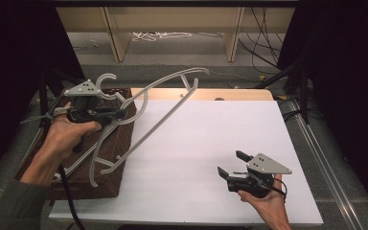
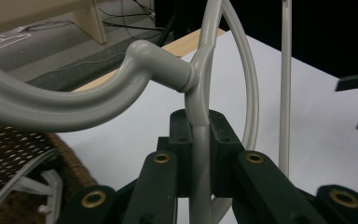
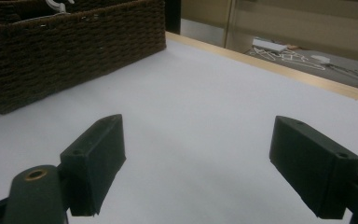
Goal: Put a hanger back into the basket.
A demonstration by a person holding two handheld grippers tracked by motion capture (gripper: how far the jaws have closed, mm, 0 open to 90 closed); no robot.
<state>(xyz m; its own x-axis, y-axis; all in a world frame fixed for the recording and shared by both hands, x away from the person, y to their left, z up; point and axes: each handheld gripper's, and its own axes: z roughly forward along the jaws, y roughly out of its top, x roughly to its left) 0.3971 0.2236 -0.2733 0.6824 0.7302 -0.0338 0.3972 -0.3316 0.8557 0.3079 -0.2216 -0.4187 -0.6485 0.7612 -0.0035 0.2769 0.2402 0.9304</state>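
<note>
Between the clenched pads of the left gripper [image 2: 200, 158] sat the neck of a grey hanger [image 1: 165, 108], held up over the wicker basket [image 1: 120, 143] with its long bar slanting across the white table [image 1: 196, 158]. More hangers [image 1: 98, 163] lay in the basket beneath it. Well apart, the right gripper [image 1: 231, 164] rested low on the table, jaws spread wide and empty, facing the basket.

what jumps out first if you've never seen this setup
A grey plastic hanger clamped in the left gripper, held up over the dark wicker basket at the table's left edge. Near the front right, the right gripper waits open over the bare white tabletop.
</note>
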